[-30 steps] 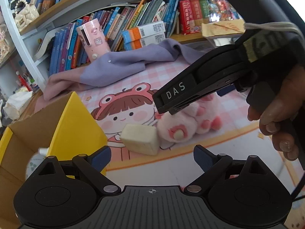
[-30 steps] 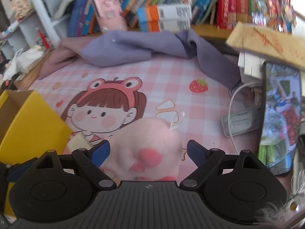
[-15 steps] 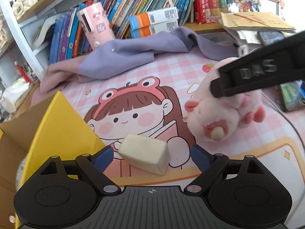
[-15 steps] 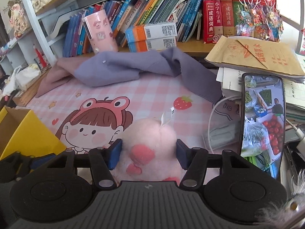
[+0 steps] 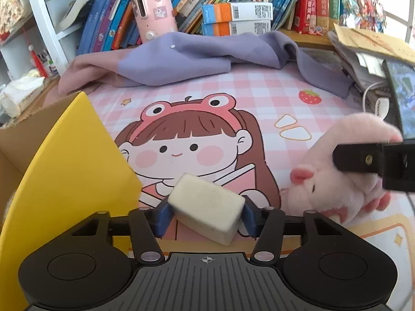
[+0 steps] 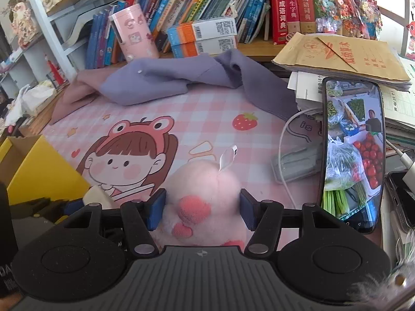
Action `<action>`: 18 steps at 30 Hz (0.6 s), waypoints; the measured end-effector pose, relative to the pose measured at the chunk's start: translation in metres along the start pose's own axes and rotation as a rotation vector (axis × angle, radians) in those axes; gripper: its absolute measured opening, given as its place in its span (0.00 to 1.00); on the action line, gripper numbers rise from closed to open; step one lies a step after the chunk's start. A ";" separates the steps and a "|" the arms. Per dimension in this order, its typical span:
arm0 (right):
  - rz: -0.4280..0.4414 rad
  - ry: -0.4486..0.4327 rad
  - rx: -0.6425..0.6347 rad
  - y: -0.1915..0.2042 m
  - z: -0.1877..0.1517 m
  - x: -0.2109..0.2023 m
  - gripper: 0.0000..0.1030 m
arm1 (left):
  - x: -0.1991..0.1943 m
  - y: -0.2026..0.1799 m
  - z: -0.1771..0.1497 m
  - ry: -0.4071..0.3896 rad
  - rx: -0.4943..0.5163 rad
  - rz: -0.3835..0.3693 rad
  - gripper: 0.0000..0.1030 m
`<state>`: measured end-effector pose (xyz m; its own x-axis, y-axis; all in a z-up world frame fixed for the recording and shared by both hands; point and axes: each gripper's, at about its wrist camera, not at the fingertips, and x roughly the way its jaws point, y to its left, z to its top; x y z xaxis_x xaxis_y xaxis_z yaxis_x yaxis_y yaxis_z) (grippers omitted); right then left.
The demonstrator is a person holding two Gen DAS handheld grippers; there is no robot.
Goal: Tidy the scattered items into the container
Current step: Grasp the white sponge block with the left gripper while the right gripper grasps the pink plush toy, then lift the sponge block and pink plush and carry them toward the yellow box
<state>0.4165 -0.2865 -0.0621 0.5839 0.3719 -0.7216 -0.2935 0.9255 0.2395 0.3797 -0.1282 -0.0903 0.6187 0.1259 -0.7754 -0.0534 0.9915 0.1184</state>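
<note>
The yellow cardboard box (image 5: 70, 160) sits at the left; its inside is hidden. The left gripper (image 5: 206, 216) has just closed and pinches the cream foam block (image 5: 207, 207). The right gripper (image 6: 202, 208) squeezes the pink plush toy (image 6: 205, 194), low in the middle.

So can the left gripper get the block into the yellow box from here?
Probably yes: the left gripper grips the block, and the yellow box stands open right beside it.

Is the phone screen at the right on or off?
On. The phone shows a bright picture of vegetables and tomatoes across its screen.
</note>
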 end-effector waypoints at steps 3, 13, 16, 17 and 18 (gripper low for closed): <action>0.010 -0.009 -0.013 0.004 -0.002 -0.006 0.55 | -0.010 0.002 -0.002 -0.012 -0.010 -0.015 0.45; 0.008 -0.027 -0.038 0.005 -0.015 -0.034 0.55 | -0.052 -0.001 -0.015 -0.075 0.023 -0.056 0.42; 0.009 -0.034 -0.043 0.006 -0.022 -0.045 0.55 | -0.066 -0.004 -0.020 -0.094 0.047 -0.052 0.42; 0.010 -0.034 -0.044 0.006 -0.024 -0.049 0.55 | -0.071 -0.004 -0.022 -0.100 0.052 -0.056 0.42; 0.012 -0.033 -0.047 0.007 -0.026 -0.053 0.55 | -0.077 -0.004 -0.023 -0.105 0.059 -0.062 0.42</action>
<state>0.3641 -0.3017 -0.0391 0.6041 0.3862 -0.6971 -0.3358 0.9166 0.2168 0.3140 -0.1415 -0.0458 0.6982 0.0569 -0.7137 0.0321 0.9933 0.1106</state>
